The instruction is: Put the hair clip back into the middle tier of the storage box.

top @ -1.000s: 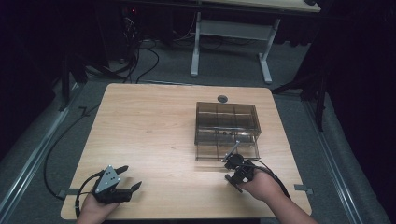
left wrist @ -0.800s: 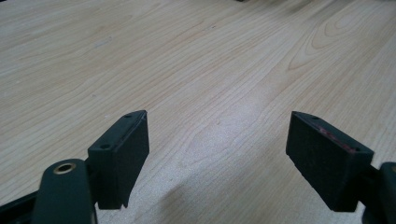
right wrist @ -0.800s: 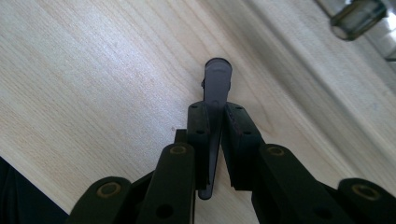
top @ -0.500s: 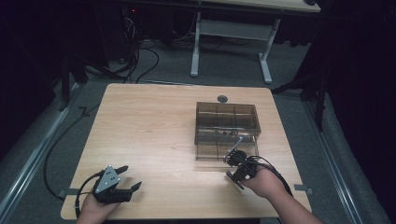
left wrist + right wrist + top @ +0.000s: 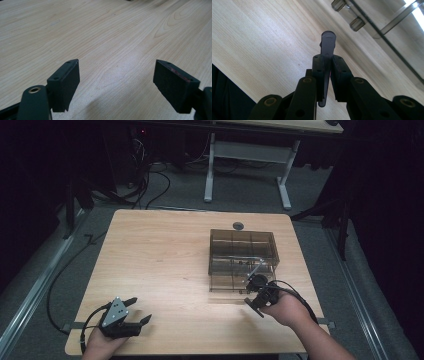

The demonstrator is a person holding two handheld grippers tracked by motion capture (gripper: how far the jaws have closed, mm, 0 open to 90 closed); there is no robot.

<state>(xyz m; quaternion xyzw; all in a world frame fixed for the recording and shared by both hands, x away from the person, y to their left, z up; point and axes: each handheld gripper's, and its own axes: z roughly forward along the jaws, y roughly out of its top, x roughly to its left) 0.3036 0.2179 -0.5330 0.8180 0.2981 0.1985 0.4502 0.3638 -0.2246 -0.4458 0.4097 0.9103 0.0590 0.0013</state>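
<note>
A smoky clear compartment box [image 5: 242, 252] stands on the right half of the wooden table [image 5: 160, 255]. My right gripper [image 5: 256, 285] is at the box's front right corner. In the right gripper view the right gripper [image 5: 327, 72] is shut on a thin grey tab [image 5: 328, 41] that sticks up past the pads, with the box's wall and metal pins [image 5: 352, 18] just beyond. The tab seems to belong to the box's front, though I cannot tell for sure. My left gripper [image 5: 137, 312] rests near the table's front left edge, and in its own view the left gripper [image 5: 116, 85] is open over bare wood.
A small dark round disc [image 5: 238, 225] lies behind the box near the table's far edge. Beyond the table stand the white legs of another desk [image 5: 282, 180], and cables [image 5: 150, 180] run across the floor at left.
My right gripper has risen a little at the box's front corner, still closed on the tab. The left gripper has stayed put.
</note>
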